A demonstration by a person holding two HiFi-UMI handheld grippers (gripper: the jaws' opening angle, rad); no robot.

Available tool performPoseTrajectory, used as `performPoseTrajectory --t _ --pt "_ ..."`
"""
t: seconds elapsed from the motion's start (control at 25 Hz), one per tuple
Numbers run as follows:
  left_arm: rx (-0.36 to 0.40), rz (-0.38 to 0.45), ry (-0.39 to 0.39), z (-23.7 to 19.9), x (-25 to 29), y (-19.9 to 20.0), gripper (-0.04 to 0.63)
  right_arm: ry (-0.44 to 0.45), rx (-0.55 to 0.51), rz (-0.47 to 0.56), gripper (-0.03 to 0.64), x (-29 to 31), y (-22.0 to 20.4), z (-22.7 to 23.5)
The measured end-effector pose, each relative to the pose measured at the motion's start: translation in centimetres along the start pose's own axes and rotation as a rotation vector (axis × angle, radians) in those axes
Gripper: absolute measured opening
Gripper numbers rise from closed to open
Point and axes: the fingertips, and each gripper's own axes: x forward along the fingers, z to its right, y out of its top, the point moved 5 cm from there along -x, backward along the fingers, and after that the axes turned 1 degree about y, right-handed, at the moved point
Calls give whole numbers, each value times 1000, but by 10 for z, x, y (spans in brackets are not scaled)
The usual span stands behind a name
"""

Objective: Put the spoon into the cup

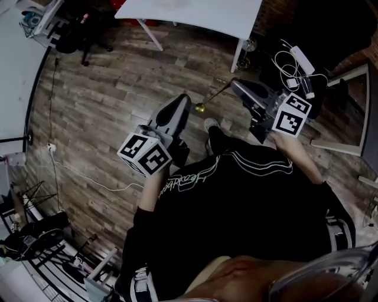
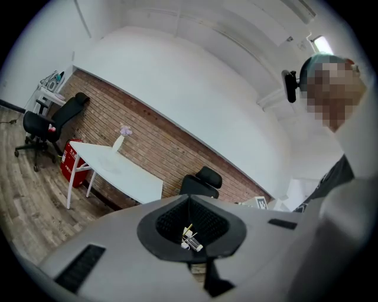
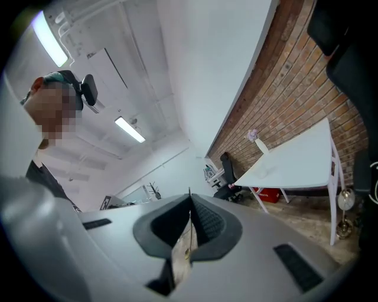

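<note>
Head view's looking dim, corners bending. Ceiling strip lights [image 3: 129, 130] are glaring bright in both gripper views, w/ fisheye edges going black.

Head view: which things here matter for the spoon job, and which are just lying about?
Job: spoon, gripped by right gripper; left gripper, shut. No cup shows.
Lying about: white table, white cables, office chair.
</note>
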Motion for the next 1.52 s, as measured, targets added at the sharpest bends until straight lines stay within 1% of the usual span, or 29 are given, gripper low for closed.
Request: performPoseTrajectory --t 0.24,0.36,0.48,0.64,0.76,0.92,1.2,1.52 --pt "-34 -23 2 -67 66 33 8 -29 25 -5 0 48 33 74" --pt "-30 -43 3 -96 106 56 8 -34 41 -3 0 73 56 114" --pt "-14 -45 6 -116 129 83 8 -20 42 1 0 100 79 141" --pt "14 -16 31 -136 134 112 8 -6 28 15 0 129 103 156" --pt "9 4 51 -148 129 119 8 -10 18 24 0 143 111 158" --pt "13 13 52 -162 131 130 8 -3 -9 33 0 157 123 161" --pt "26 17 3 -201 162 157 8 -36 -30 60 0 188 143 191" --pt "31 -40 -76 -264 208 201 8 -116 -30 115 0 238 170 231"
